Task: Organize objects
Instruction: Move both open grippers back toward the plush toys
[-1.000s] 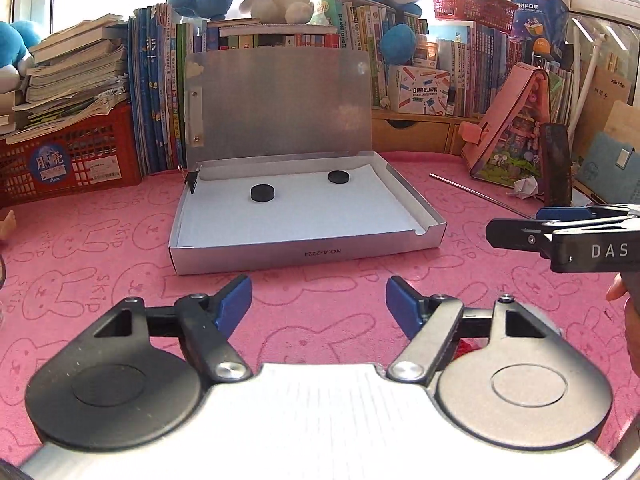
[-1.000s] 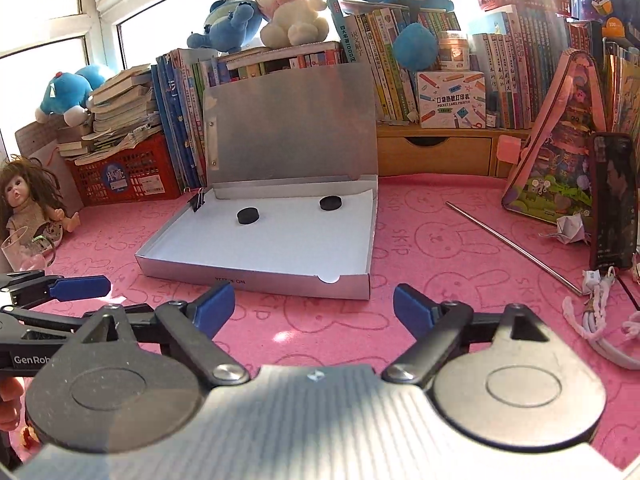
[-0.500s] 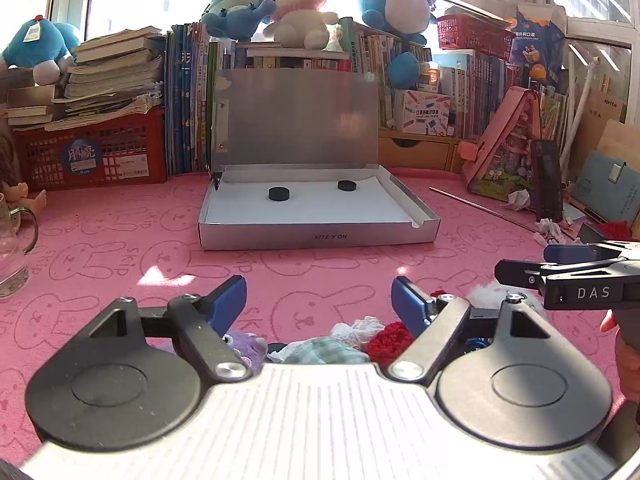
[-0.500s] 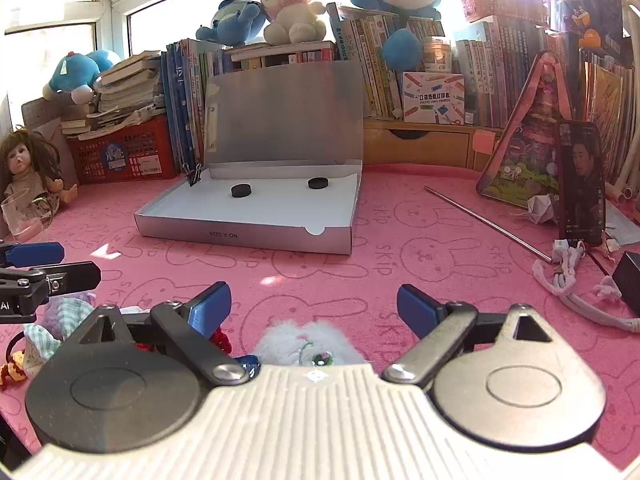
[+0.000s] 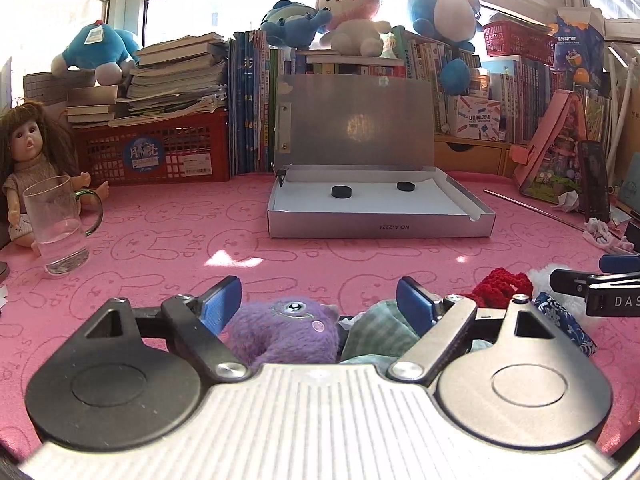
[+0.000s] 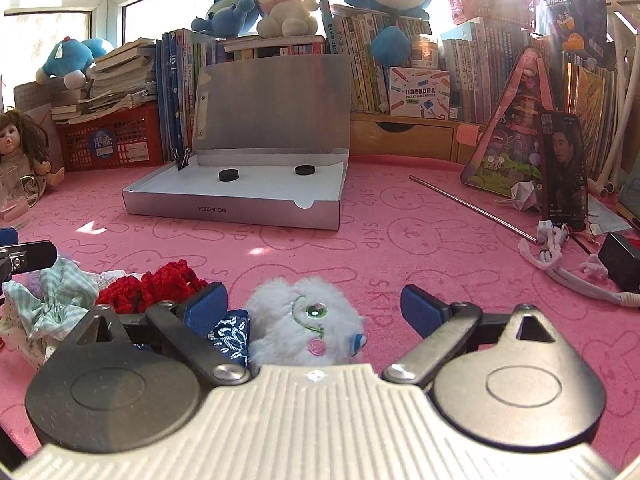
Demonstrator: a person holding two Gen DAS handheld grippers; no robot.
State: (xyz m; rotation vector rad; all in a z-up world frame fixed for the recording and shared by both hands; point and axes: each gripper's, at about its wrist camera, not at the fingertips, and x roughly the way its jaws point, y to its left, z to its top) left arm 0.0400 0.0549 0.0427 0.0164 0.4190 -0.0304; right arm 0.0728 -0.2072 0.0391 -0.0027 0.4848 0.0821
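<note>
My left tongs [image 5: 318, 300] just opening wide over purple plush [image 5: 286, 330], holding nothing, my right tongs [image 6: 314, 304] likewise over white plush [image 6: 306, 322], glass mug [image 5: 60, 226] whole only in left view.

Right gripper [image 6: 314, 304]: jaws wide, just been opening, a white fluffy toy [image 6: 306, 326] between them, untouched by the pads. Beside its left finger: blue patterned cloth [image 6: 231, 336], red crochet piece [image 6: 154, 285], green checked fabric [image 6: 48, 304]. Pink bunny-print mat [image 6: 400, 248]. Silver box [image 6: 236, 204], lid upright, holding two black discs [image 6: 229, 175]. Far left, left gripper [image 6: 22, 256] tip.
</note>
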